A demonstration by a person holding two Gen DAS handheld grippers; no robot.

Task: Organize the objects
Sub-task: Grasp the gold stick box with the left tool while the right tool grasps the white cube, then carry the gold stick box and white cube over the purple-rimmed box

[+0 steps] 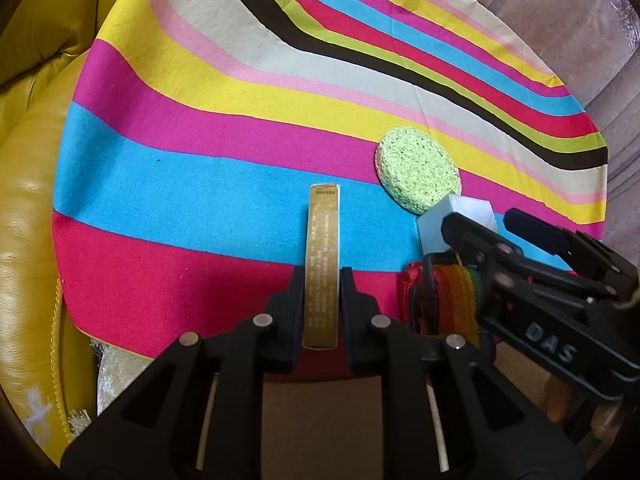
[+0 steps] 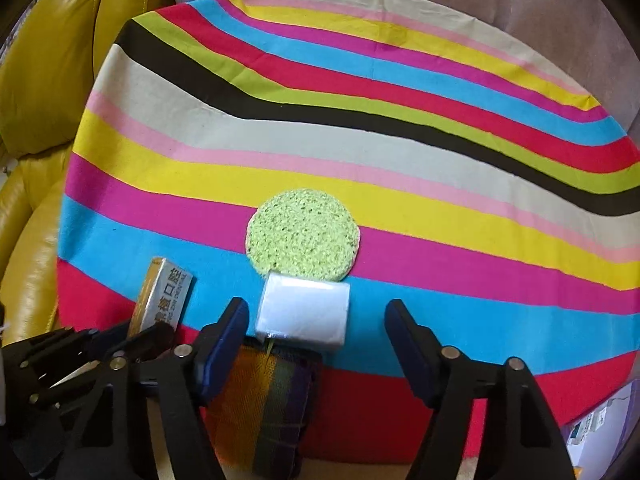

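**Four small items at the near edge of one striped cloth**

One striped tablecloth (image 2: 400, 168) lies mostly bare beyond the objects, with a yellow leather sofa (image 2: 48, 80) along its left edge. Near the front: one rainbow webbing roll (image 2: 260, 408), one green round sponge (image 2: 304, 240) touching one white block (image 2: 304, 312), and one slim gold box (image 1: 322, 264). The left gripper (image 1: 322, 292) is clamped on the gold box; the right gripper (image 2: 316, 344) stands apart, empty, over the roll.

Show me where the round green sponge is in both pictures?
Left wrist view: the green sponge lies right of centre, on the striped cloth.
Right wrist view: the sponge lies near the centre, just above the white block.
Shared landmark: that white block touches the sponge's near edge in both.
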